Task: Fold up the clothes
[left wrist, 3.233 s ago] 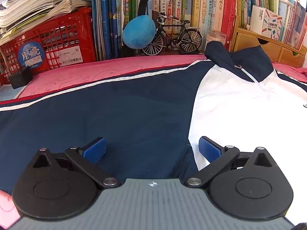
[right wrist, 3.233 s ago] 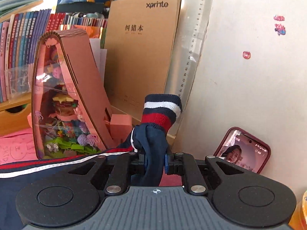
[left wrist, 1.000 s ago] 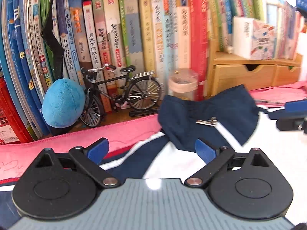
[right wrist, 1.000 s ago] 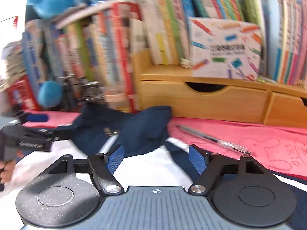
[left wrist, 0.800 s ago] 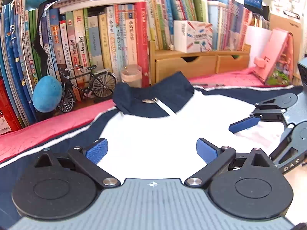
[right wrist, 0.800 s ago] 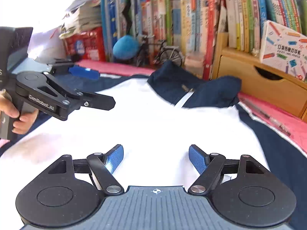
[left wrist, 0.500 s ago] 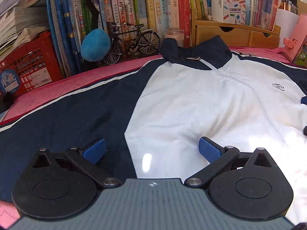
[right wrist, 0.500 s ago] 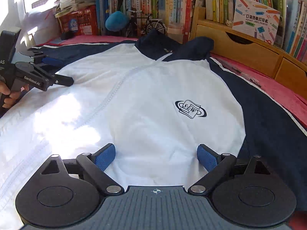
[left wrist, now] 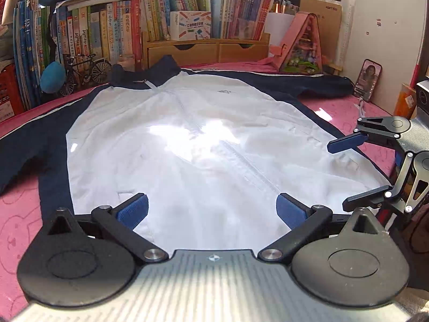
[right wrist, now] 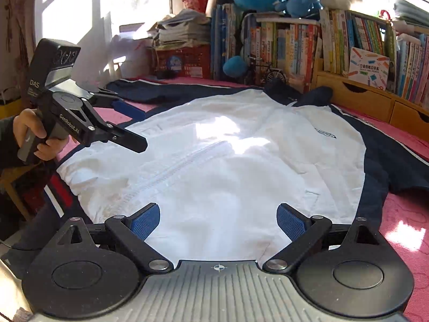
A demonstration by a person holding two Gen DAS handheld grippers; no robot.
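A white jacket (left wrist: pixel 203 145) with navy sleeves and collar lies spread flat, front up, on the pink mat (left wrist: pixel 348 110). Its collar (left wrist: pixel 150 72) points toward the bookshelf. My left gripper (left wrist: pixel 211 209) hovers open over the near hem with nothing between its pads. At the hem's right corner my right gripper (left wrist: pixel 354 170) also stands open and holds nothing. In the right wrist view the jacket (right wrist: pixel 241 161) fills the middle. There my right gripper (right wrist: pixel 218 221) is open over the hem, and a hand (right wrist: pixel 32 131) holds the left gripper (right wrist: pixel 138 128) at the left edge.
Books line the shelf behind, above wooden drawers (left wrist: pixel 203 51). A model bicycle (left wrist: pixel 85 72) and a blue plush ball (left wrist: pixel 52 76) stand near the collar. A pink toy house (left wrist: pixel 300 45) and a phone (left wrist: pixel 368 79) sit far right. A red basket (right wrist: pixel 185 61) stands far left.
Both grippers have drawn back from the collar to the hem, so the whole jacket now shows. The right gripper, earlier shut on a sleeve cuff, is open.
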